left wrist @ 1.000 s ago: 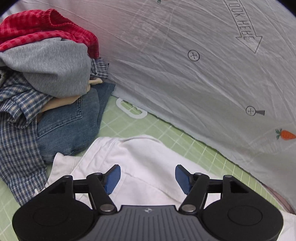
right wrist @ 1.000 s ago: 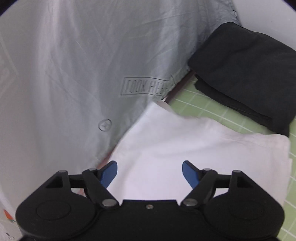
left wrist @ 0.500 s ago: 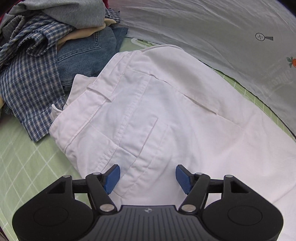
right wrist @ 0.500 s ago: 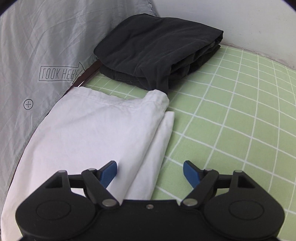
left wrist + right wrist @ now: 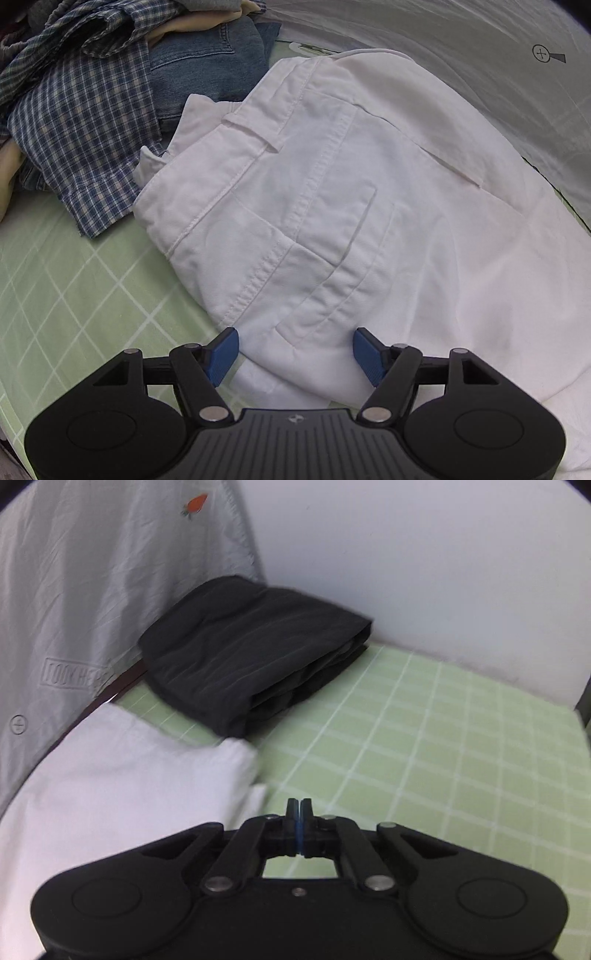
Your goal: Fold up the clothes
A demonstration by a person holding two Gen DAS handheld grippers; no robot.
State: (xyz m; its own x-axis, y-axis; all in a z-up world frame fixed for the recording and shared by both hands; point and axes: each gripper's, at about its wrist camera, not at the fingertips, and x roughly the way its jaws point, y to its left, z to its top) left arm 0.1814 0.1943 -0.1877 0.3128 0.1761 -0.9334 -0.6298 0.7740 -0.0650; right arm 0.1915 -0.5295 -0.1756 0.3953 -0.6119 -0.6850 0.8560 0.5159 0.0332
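Now left claw (image 5: 294,352) spread over white trousers (image 5: 351,192); right claw (image 5: 299,808) pressed together, empty, beside trousers.

A home setting, likely a bedroom or laundry corner: a surface spread with a green checked cloth (image 5: 424,738) sits against a plain white wall (image 5: 424,561). A heap of unsorted clothes (image 5: 85,96), white trousers (image 5: 351,192) and a folded black garment (image 5: 251,650) lie on it. A grey printed sheet (image 5: 92,572) hangs alongside
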